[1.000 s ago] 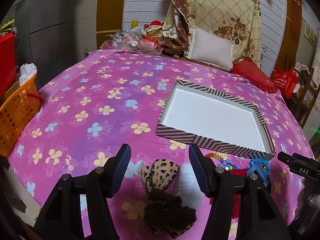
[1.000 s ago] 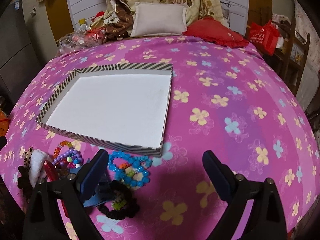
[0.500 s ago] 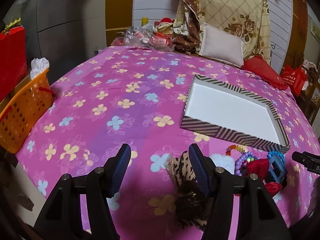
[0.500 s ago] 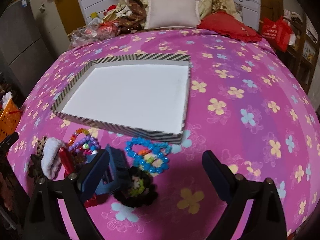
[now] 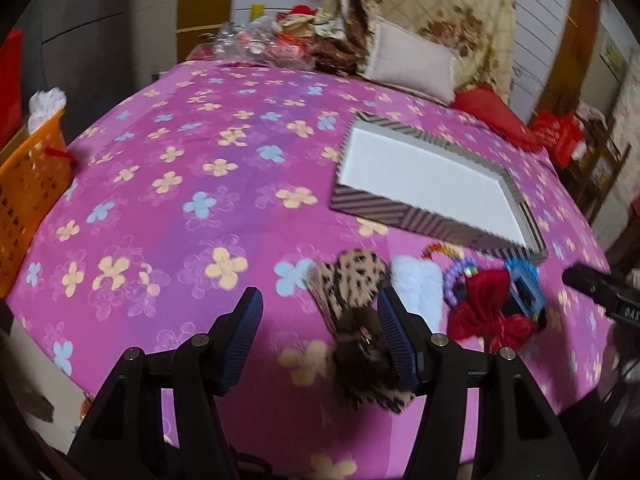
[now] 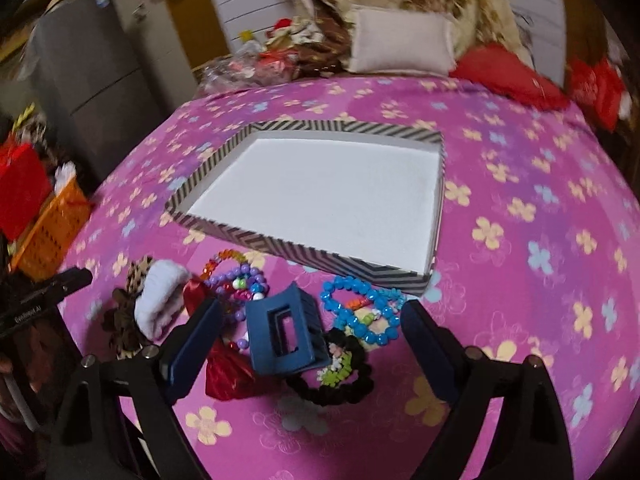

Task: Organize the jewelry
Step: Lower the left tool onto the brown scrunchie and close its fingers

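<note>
Your right claw (image 6: 310, 344) is hanging wide open, empty, around the blue hair claw clip (image 6: 285, 330); the striped tray (image 6: 304, 252) is sitting at 12 o'clock. Your left claw (image 5: 320, 336) is gaping empty too, leopard scrunchie (image 5: 352, 280) at 1 o'clock.

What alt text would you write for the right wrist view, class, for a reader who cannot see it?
The open right gripper hovers over a blue claw hair clip among beaded bracelets and hair ties on a pink floral bedspread. Beyond them lies an empty striped box lid with a white inside.

Left tongs (image 5: 320, 338) spread; leopard bow (image 5: 356, 280) apparently beside right finger.
</note>
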